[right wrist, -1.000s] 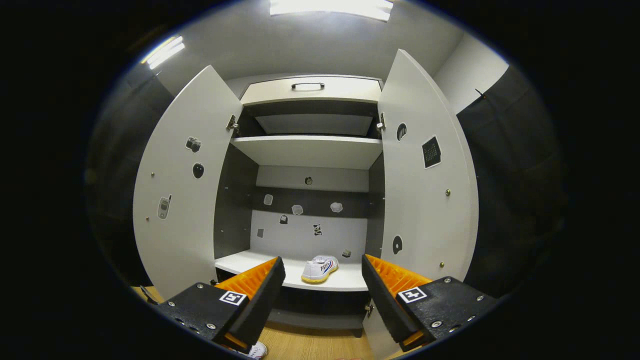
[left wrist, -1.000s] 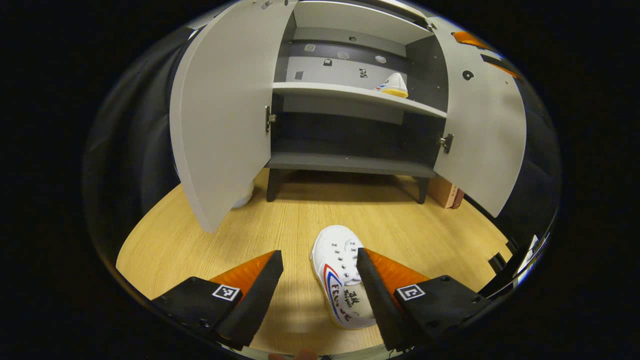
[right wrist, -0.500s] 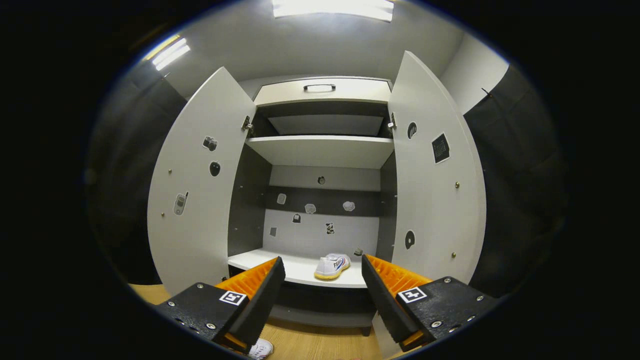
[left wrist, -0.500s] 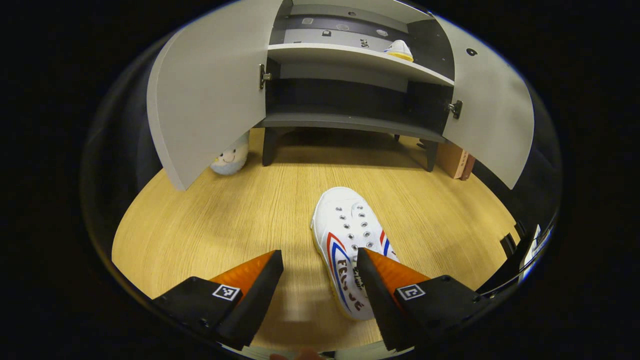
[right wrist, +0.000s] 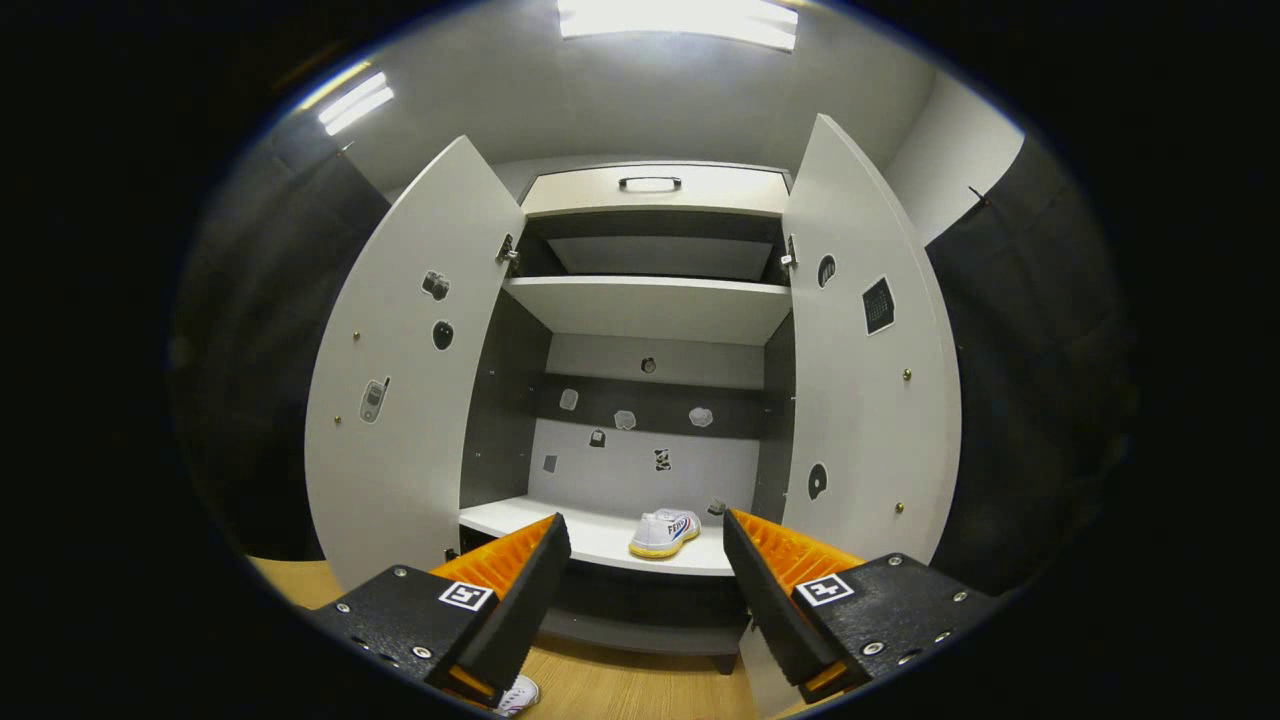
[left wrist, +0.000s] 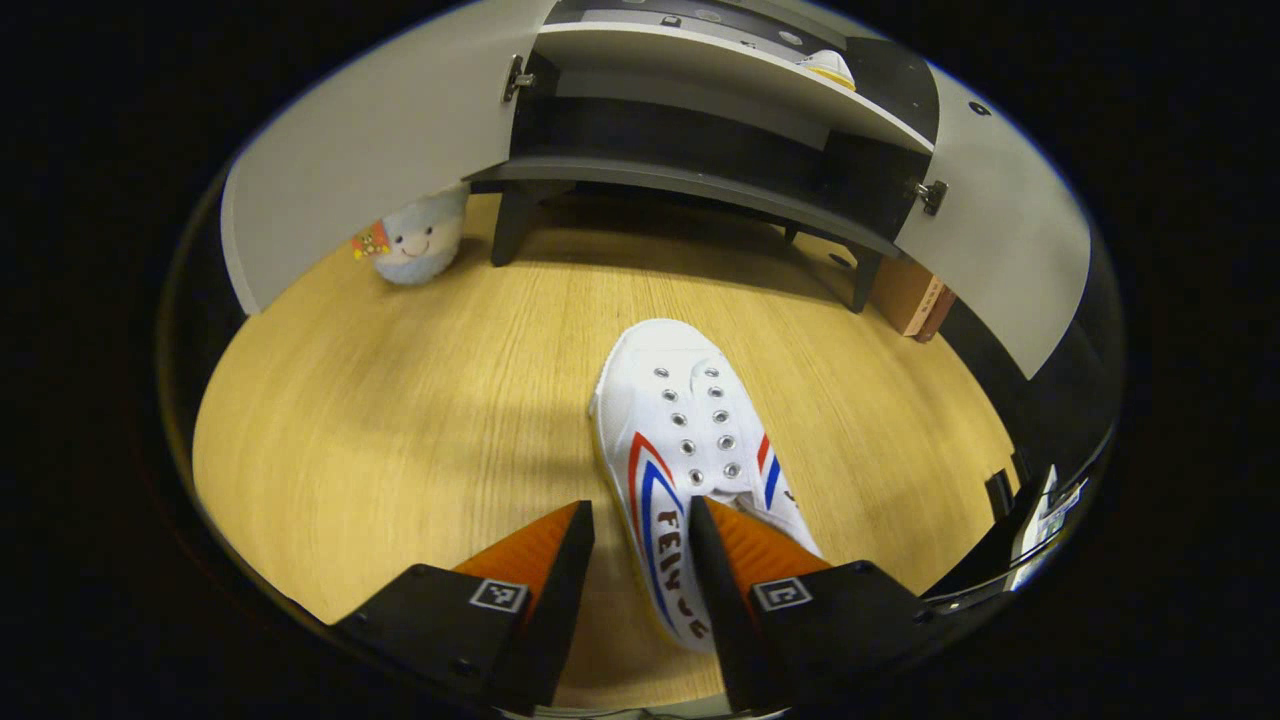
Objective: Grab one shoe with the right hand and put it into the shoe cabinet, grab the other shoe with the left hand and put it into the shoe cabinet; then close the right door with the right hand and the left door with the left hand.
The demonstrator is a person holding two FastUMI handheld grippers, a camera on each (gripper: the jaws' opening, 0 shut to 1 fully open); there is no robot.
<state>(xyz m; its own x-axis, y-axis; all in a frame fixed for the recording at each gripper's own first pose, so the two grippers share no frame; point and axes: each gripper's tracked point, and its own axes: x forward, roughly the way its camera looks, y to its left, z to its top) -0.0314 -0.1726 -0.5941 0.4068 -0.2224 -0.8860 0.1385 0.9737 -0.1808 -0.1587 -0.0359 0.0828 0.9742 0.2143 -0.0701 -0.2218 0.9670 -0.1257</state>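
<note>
Left gripper (left wrist: pixel 640 520) in the left gripper view hangs low over a white shoe (left wrist: pixel 680 440) on the wooden floor (left wrist: pixel 400 420), its 2 fingers standing a narrow gap apart on either side of the shoe's near side wall; whether they press on it I cannot tell. That shoe lies toe toward 12 o'clock, with red and blue stripes on its side and bare eyelets on top. Pale oak-grained boards run from 6 o'clock up to the shoe cabinet (left wrist: pixel 700 180), which stands on dark legs at 12 o'clock. Its left door (left wrist: pixel 370 160) swings out toward 10 o'clock and its right door (left wrist: pixel 1010 250) toward 2 o'clock. A small plush toy (left wrist: pixel 415 240) sits on the floor under the left door's lower edge, and a brown box (left wrist: pixel 910 300) stands by the cabinet's leg at 2 o'clock. On the shelf (left wrist: pixel 720 75) near 1 o'clock lies a second shoe (left wrist: pixel 830 68). Right gripper (right wrist: pixel 646 550) in the right gripper view is held with its fingers wide apart and nothing between them, facing the cabinet (right wrist: pixel 650 330) from low down. Both doors (right wrist: pixel 410 370) stand wide, stickers dotting their inner faces and the back panel (right wrist: pixel 640 460). The shelved shoe (right wrist: pixel 664 532) rests at 6 o'clock on the lower shelf (right wrist: pixel 560 525), right of its middle. A drawer (right wrist: pixel 650 190) tops the cabinet at 12 o'clock, beneath a grey ceiling (right wrist: pixel 600 110) with 2 bright light panels (right wrist: pixel 680 20).
</note>
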